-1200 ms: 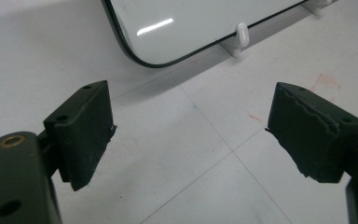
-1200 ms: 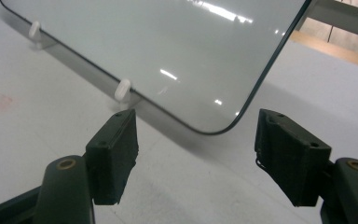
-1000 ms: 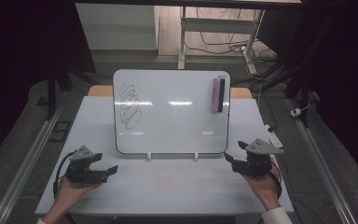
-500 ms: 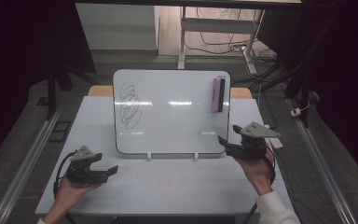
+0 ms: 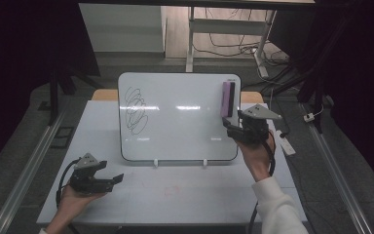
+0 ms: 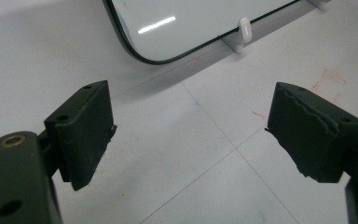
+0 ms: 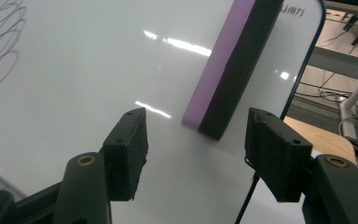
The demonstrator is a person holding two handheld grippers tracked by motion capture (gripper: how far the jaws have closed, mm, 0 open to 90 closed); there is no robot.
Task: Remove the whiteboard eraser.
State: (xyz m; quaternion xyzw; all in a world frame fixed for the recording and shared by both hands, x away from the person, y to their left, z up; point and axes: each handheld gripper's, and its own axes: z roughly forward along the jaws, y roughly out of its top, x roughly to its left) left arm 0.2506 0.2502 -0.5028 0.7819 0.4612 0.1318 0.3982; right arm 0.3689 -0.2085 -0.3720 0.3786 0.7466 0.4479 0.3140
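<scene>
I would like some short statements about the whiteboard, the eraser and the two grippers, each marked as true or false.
1. The purple and black eraser sits on the right side of the whiteboard. True.
2. The right gripper is shut on the eraser. False: its jaws are open, just below the eraser and not touching it.
3. The black scribble is on the left part of the whiteboard. True.
4. The left gripper holds a marker. False: its jaws are open with nothing between them, above the white table.
5. The whiteboard lies flat on the table. False: it stands tilted on two small white supports.
</scene>
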